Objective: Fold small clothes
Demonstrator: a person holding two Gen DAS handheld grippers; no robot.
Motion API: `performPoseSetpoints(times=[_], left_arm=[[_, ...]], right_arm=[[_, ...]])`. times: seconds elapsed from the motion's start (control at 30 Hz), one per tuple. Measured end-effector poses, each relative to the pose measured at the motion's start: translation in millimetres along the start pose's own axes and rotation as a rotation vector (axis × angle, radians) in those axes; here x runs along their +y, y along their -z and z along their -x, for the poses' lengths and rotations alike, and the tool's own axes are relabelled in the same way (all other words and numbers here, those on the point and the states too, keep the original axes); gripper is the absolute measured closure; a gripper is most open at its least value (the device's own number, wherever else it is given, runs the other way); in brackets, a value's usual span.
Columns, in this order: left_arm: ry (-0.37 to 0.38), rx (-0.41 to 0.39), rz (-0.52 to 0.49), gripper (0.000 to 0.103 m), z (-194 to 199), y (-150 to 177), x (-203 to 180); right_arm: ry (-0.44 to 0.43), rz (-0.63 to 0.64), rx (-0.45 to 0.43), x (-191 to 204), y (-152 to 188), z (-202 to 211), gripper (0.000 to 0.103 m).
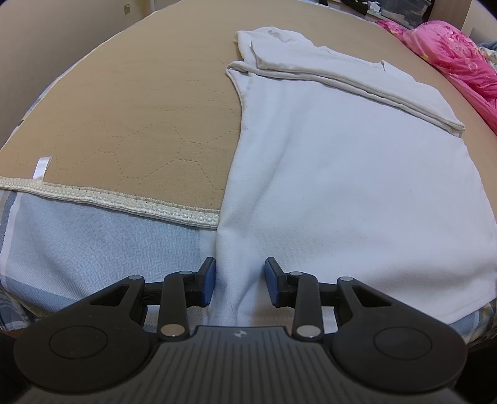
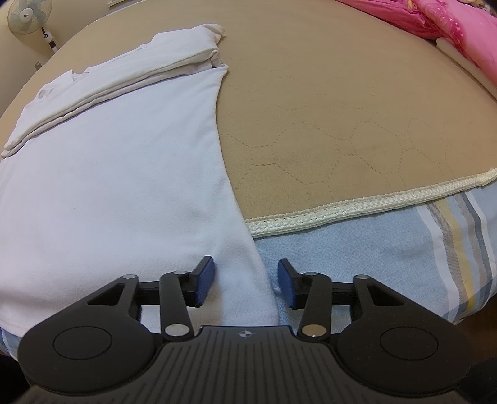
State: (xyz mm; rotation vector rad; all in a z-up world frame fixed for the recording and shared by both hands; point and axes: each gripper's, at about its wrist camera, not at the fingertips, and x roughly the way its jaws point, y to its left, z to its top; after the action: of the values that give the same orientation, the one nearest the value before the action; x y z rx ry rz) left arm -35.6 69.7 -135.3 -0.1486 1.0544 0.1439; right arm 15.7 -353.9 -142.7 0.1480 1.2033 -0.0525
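Note:
A white garment [image 1: 341, 174] lies flat on a tan quilted mat [image 1: 139, 124], its far part folded back over itself in a band [image 1: 341, 77]. My left gripper [image 1: 239, 279] is open, its blue pads either side of the garment's near left corner. In the right wrist view the same garment [image 2: 124, 174] fills the left half, with the folded band [image 2: 124, 71] at the far end. My right gripper [image 2: 246, 281] is open and straddles the garment's near right corner, with the garment's edge between the pads.
The mat [image 2: 341, 124] has a cream braided border [image 2: 357, 206] and lies on a blue striped sheet [image 2: 388, 248]. A pink quilt [image 1: 459, 59] is bunched at the far right. A fan [image 2: 29, 15] stands at the far left.

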Motion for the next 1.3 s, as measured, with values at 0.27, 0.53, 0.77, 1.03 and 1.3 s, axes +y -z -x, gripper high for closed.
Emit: performPoseSetpoints(times=[0.27, 0.53, 0.77, 1.03, 1.3], left_arm=[[0.000, 0.000, 0.003, 0.065, 0, 0, 0], [0.000, 0.000, 0.004, 0.065, 0, 0, 0], [0.010, 0.000, 0.032, 0.065, 1, 0, 4], [0.032, -0.030, 0.010, 0.098, 8, 0, 4], [0.065, -0.015, 0.039, 0.097, 9, -1, 10]], right_arm=[[-0.001, 0.013, -0.002, 2, 2, 2, 0.078], [0.003, 0.015, 0.002, 2, 1, 1, 0.077], [0.007, 0.025, 0.005, 5, 1, 0, 0.076], [-0.021, 0.012, -0.051, 6, 0, 10, 0.098], [-0.034, -0.009, -0.037, 1, -1, 9, 0.094]])
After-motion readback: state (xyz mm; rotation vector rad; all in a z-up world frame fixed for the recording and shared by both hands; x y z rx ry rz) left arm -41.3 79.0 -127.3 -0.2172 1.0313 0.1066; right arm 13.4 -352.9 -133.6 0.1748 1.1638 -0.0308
